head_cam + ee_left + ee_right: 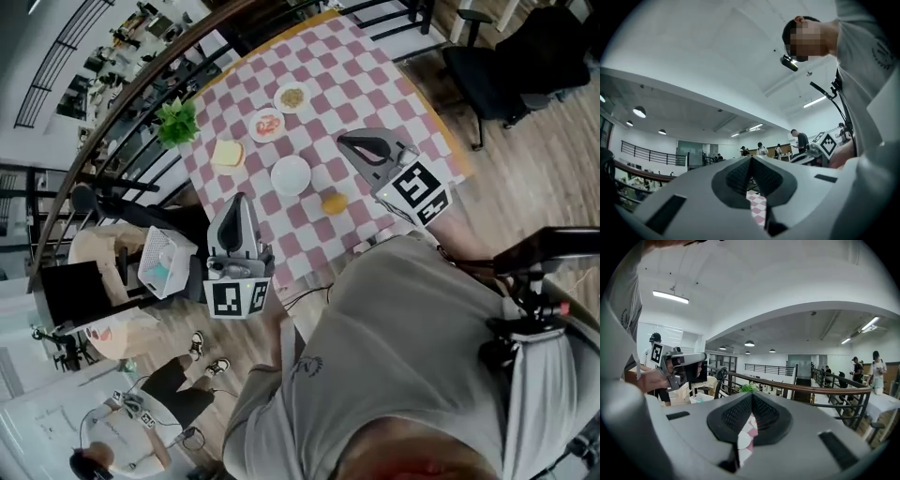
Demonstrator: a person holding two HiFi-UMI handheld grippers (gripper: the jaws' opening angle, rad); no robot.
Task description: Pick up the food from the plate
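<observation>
A pink-and-white checked table [361,70] carries a plate of red food [267,125], a plate of pale food [292,97], a bare white plate [291,175], a yellow slice [227,153] and an orange bun [334,202]. My left gripper [240,201] hangs off the table's near-left edge, short of the white plate, pads together with nothing between them [751,159]. My right gripper [345,140] hovers over the table just right of the white plate, above the bun, and is also shut and empty [751,397]. Only slivers of checked cloth show under each pair of jaws.
A potted green plant [176,122] stands at the table's far-left corner by a curved railing [141,84]. A white basket [159,262] sits on a chair left of the table. A black office chair [497,66] stands to the right. People stand in the background.
</observation>
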